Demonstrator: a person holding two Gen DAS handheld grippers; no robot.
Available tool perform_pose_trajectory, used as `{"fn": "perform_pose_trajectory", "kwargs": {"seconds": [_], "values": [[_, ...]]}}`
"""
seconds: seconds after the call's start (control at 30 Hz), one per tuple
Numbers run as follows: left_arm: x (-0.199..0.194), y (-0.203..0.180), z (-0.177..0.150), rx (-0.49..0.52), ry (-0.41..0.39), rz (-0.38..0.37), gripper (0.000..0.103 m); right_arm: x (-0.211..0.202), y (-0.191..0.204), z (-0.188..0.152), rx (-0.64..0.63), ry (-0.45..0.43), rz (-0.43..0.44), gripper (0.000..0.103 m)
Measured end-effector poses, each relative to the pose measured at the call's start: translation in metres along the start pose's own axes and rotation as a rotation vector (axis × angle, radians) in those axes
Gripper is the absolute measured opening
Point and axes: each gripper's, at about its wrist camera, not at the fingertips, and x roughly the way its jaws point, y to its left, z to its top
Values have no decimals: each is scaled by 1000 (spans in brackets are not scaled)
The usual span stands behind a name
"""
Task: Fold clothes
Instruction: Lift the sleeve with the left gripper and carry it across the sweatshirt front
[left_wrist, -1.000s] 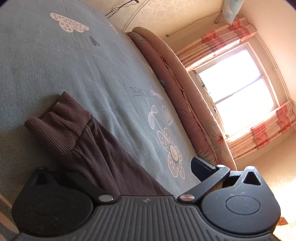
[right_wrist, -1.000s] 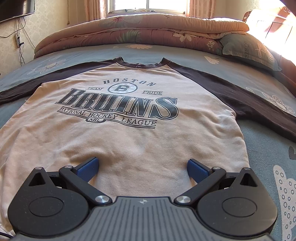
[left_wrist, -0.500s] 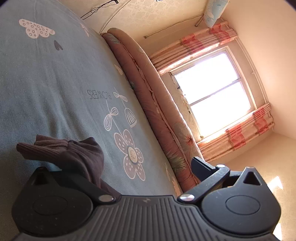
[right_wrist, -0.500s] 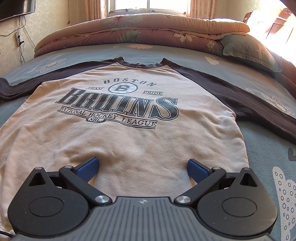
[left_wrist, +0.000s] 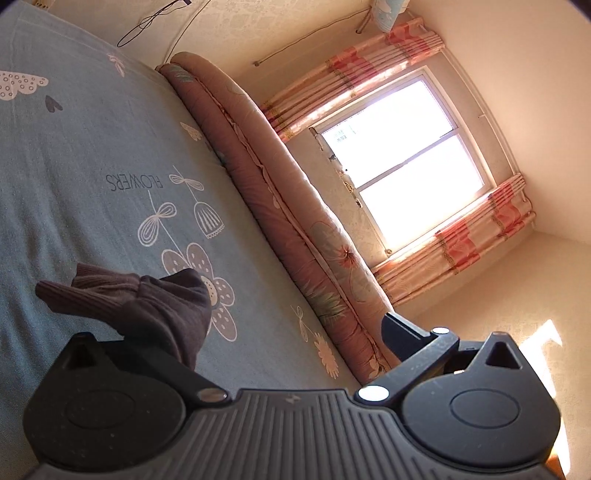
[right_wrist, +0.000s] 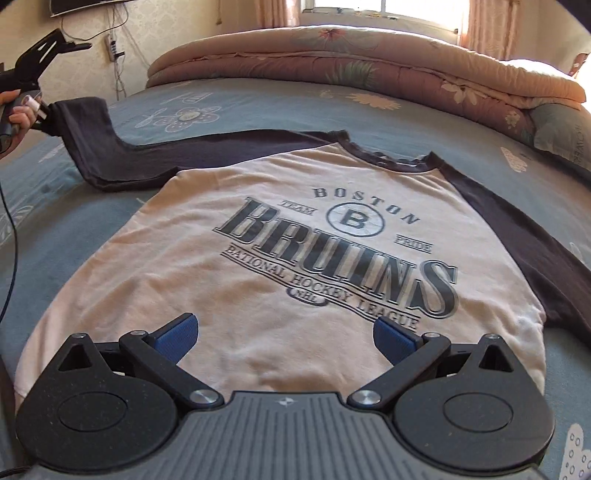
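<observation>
A cream sweatshirt (right_wrist: 258, 314) with a dark BRUINS print lies flat, front up, on the bed. Both of its sleeves are dark. Its left sleeve (right_wrist: 92, 140) bends upward off the bed toward a hand (right_wrist: 14, 114) holding the other tool at the far left. In the left wrist view the ribbed cuff (left_wrist: 147, 302) hangs over the left finger of my left gripper (left_wrist: 291, 332), hiding that finger. The jaws there stand wide apart. My right gripper (right_wrist: 284, 332) is open just above the sweatshirt's lower part, its blue pads (right_wrist: 177, 332) holding nothing.
The bed carries a grey-blue flowered sheet (right_wrist: 258, 107). A rolled pink quilt (right_wrist: 369, 66) lies along its far side under the window (left_wrist: 402, 158). A pillow (right_wrist: 561, 125) sits at the right. A cable (right_wrist: 7, 229) hangs at the left edge.
The left gripper has risen with the cuff over its finger, pulling the sleeve's end up off the bed and inward. The right gripper's view has shifted and tilted; its jaws stay open.
</observation>
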Motion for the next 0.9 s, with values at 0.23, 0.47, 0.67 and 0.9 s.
{"fn": "perform_pose_trajectory", "kwargs": {"seconds": [0.23, 0.47, 0.67, 0.9], "values": [[8, -44, -12, 55, 28, 3, 102, 12, 12, -34, -50, 39, 91, 103], [27, -88, -32, 90, 51, -23, 102, -1, 0, -32, 1, 66, 121, 103], [48, -122, -57, 106, 85, -46, 102, -21, -8, -30, 21, 26, 145, 103], [68, -157, -81, 120, 112, -65, 102, -33, -24, -35, 41, 4, 143, 103]]}}
